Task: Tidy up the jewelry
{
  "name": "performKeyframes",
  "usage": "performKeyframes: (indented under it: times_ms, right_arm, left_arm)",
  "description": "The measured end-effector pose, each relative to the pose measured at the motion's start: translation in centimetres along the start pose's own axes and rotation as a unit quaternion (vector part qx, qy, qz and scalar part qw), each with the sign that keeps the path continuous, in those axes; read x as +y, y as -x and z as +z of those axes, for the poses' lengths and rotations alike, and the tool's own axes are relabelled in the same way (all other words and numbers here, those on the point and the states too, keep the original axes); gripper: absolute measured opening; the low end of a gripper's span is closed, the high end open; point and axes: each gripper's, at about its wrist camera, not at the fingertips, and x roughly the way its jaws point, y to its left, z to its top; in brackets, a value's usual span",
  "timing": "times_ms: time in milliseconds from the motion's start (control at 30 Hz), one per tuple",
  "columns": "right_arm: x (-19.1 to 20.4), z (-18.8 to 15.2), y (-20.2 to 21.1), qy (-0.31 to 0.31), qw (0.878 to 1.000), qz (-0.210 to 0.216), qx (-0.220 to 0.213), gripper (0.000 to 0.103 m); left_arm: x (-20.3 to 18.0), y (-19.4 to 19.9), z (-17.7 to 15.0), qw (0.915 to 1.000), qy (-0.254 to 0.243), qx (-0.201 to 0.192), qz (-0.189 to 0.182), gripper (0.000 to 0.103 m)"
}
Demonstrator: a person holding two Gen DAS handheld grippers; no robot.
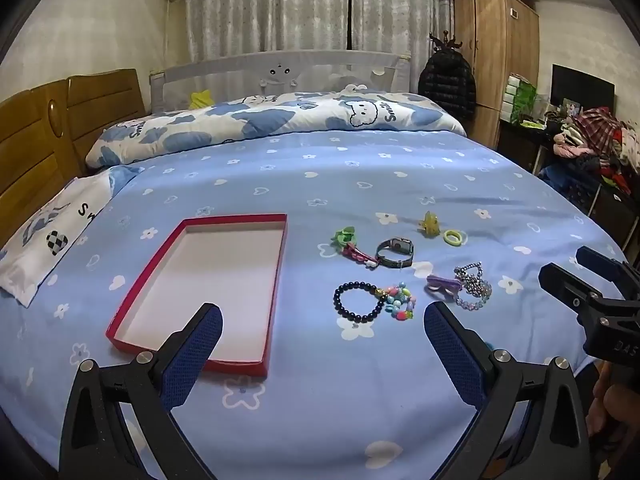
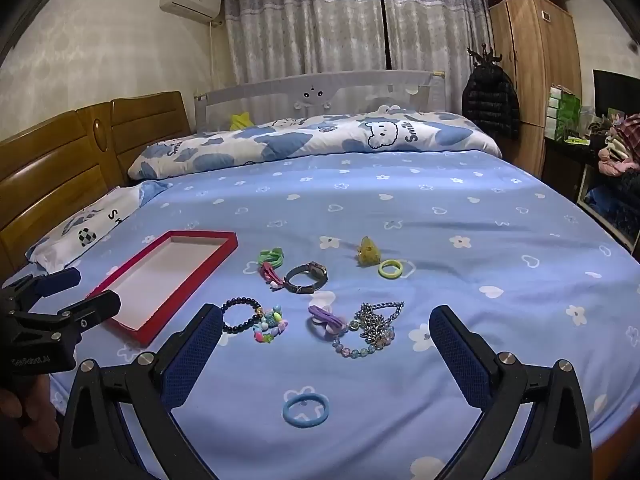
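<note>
A shallow red tray [image 1: 276, 280] [image 2: 132, 332] with a white floor lies empty on the blue bed sheet, left of the jewelry. Scattered pieces: a black bead bracelet [image 1: 356, 300] [image 2: 240, 314], a colourful bead bracelet [image 1: 398, 300] [image 2: 270, 326], a watch [image 1: 395, 252] [image 2: 306, 278], a silver chain [image 1: 474, 284] [image 2: 374, 320], a purple hair tie [image 1: 442, 283] [image 2: 326, 316], a yellow-green ring [image 1: 455, 237] [image 2: 390, 269], a blue hair tie [image 2: 306, 410]. My left gripper [image 1: 322, 316] hovers open near the tray's front corner. My right gripper [image 2: 326, 320] hovers open over the chain cluster. Both hold nothing.
A green and red hair clip [image 1: 352, 246] [image 2: 272, 266] and a yellow clip [image 1: 429, 224] [image 2: 368, 254] lie behind the watch. A rolled duvet [image 1: 280, 120] and wooden headboard [image 1: 48, 136] bound the bed at the back and left. A cluttered shelf [image 1: 592, 152] stands right.
</note>
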Motion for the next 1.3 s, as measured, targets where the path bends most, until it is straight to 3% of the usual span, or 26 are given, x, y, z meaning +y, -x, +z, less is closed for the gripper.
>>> performKeyframes:
  times_ms: [133,200,1300]
  right_arm:
    - [0.0,0.0,0.0,-0.004,1.000,0.003,-0.001,0.103]
    - [0.0,0.0,0.1,-0.003,1.000,0.005,-0.001,0.103]
    - [1.0,0.4,0.3,-0.006,1.000,0.013,0.000,0.103]
  left_arm:
    - [-0.8,-1.1,0.0,0.9999,-0.002,0.015,0.000,0.102]
    - [0.3,-0.9,0.1,0.9997,0.015,0.011,-0.012,0.102]
    - [0.6,0.2,0.2,0.9998,0.015,0.004,-0.010,0.102]
